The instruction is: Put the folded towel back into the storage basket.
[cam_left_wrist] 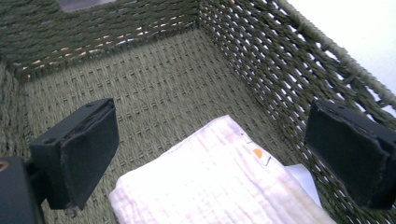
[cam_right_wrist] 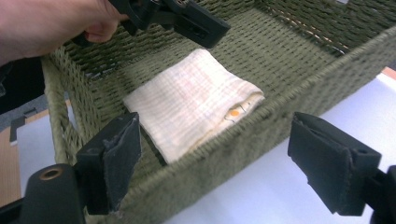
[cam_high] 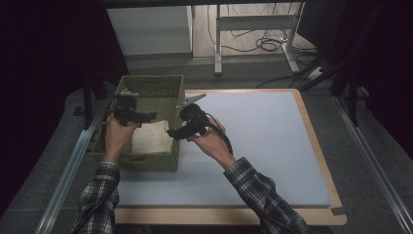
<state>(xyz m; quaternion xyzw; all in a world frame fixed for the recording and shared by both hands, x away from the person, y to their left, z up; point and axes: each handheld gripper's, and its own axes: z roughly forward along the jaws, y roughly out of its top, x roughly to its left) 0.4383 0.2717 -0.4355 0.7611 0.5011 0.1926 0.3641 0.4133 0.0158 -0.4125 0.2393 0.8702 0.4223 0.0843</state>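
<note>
- Claws first, from the high view: the left claw [cam_high: 146, 116] hangs over the woven basket [cam_high: 171, 90] at the table's [cam_high: 272, 146] left, and the right claw [cam_high: 173, 132] sits at the basket's right wall; how wide either one stands is too small to tell here.
- In the same view the folded cloth [cam_high: 151, 138] lies flat in the near half of the basket, below both claws.
- Left gripper view: this claw [cam_left_wrist: 224, 154] stands with its jaws well apart and nothing between the pads, the cloth [cam_left_wrist: 219, 182] lying on the basket floor [cam_left_wrist: 154, 84] below them, close to the side wall.
- Right gripper view: the right claw [cam_right_wrist: 233, 163] is likewise spread wide and empty, poised outside the basket's wall [cam_right_wrist: 243, 144], with the cloth [cam_right_wrist: 191, 100] inside and the other claw [cam_right_wrist: 194, 21] above its far edge.
- Judgement: the cloth looks set down and both claws freed from it.
- Risk: a pad swinging low on the way out could catch the top fold and drag the cloth open.
- Risk: the right claw is near the rim, so a sideways move could knock the light basket along the table.
</note>
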